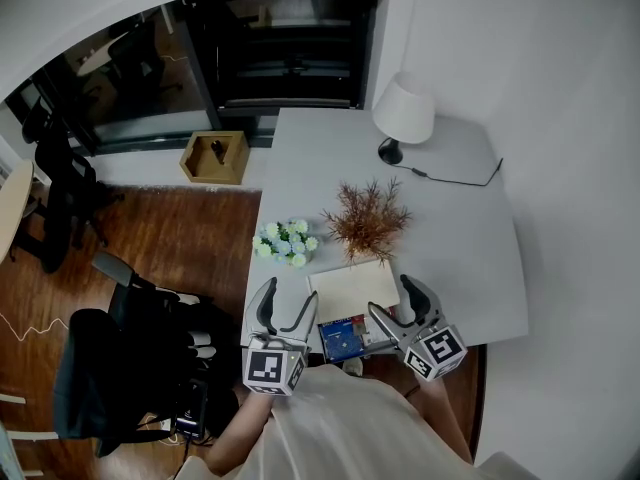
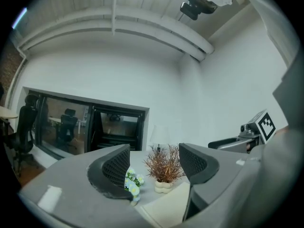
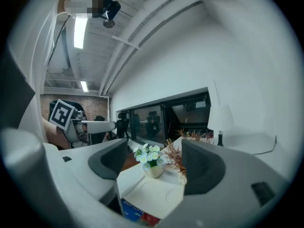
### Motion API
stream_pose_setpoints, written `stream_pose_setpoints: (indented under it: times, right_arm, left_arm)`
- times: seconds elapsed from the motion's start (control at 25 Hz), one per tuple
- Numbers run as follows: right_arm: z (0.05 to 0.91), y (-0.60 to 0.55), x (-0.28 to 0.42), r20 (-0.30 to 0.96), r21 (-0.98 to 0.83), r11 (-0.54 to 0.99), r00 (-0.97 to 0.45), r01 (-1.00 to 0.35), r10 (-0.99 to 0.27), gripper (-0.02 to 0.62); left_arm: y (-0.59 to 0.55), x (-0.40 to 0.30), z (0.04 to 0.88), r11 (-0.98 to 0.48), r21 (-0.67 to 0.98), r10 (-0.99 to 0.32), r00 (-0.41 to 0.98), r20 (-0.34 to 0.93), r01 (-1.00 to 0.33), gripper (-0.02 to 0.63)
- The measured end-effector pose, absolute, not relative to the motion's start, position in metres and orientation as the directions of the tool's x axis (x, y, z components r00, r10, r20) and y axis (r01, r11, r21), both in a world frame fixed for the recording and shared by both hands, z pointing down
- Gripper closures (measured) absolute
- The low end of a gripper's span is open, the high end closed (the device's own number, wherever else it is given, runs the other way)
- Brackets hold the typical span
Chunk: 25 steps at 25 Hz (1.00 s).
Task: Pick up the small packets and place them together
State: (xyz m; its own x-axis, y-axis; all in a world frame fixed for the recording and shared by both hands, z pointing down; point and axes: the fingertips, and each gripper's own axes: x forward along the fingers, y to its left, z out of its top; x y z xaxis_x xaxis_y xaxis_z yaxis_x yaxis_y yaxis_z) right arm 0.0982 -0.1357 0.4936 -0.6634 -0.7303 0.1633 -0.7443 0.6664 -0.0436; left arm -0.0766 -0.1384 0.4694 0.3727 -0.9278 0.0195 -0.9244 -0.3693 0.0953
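1. Head view: my left tongs and right tongs are at the bench's near edge, lower middle. The blue packet lies between them.
2. Left gripper view: left tongs released, just the dried plant far off in the gap.
3. Right gripper view: right tongs released too, with the packet at bottom centre, not pinched.

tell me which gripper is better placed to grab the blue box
Probably the right. The right gripper has open, empty jaws with the blue box showing just below them in its own view. The left gripper, also open, has no box in its view.
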Motion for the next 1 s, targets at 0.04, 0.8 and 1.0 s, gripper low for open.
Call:
stream_pose_setpoints:
  times: [0.04,0.8,1.0]
  right_arm:
    - [0.506,-0.133,0.095,0.211,-0.067,0.678,-0.675,-0.732,-0.707,0.245]
    - [0.765,-0.083,0.081,0.791,-0.265,0.610,-0.530,-0.746,-0.304,0.439]
    - [0.777,-0.080,0.080,0.832,-0.210,0.629,-0.474,-0.748,-0.286,0.509]
  left_arm:
    - [-0.138,-0.077,0.471,-0.368,0.097,-0.928,0.372,0.022,-0.925,0.296]
    - [-0.127,-0.081,0.485,-0.331,0.109,-0.940,0.338,0.051,-0.937,0.296]
    - [-0.122,-0.086,0.490,-0.316,0.109,-0.944,0.324,0.062,-0.942,0.296]
